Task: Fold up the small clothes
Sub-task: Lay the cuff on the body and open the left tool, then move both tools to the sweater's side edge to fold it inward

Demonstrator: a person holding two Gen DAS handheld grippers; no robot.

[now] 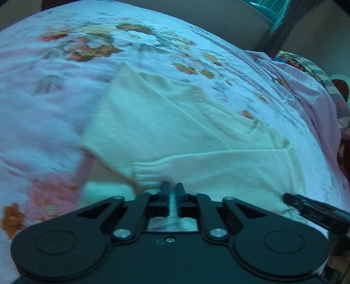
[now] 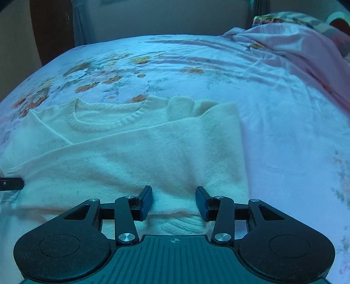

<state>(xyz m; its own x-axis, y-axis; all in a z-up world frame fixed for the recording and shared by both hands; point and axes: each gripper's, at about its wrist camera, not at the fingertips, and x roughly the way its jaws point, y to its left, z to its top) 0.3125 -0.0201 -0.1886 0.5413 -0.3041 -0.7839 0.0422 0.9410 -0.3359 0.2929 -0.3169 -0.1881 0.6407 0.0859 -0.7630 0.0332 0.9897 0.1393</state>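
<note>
A small cream knit sweater (image 1: 196,135) lies on the floral bed sheet, its neckline away from me and both sleeves folded across the body. It also shows in the right wrist view (image 2: 135,153). My left gripper (image 1: 172,187) is shut on the sweater's bottom hem near the ribbed sleeve cuff (image 1: 146,177). My right gripper (image 2: 174,200) is open, its blue pads (image 2: 147,203) straddling the hem at the sweater's lower right. The right gripper's finger shows at the lower right of the left wrist view (image 1: 306,205).
A floral bed sheet (image 2: 284,122) covers the bed. A pink cloth (image 2: 295,43) and patterned pillows (image 2: 284,16) lie at the far right. A dark door (image 2: 52,28) and wall stand behind the bed.
</note>
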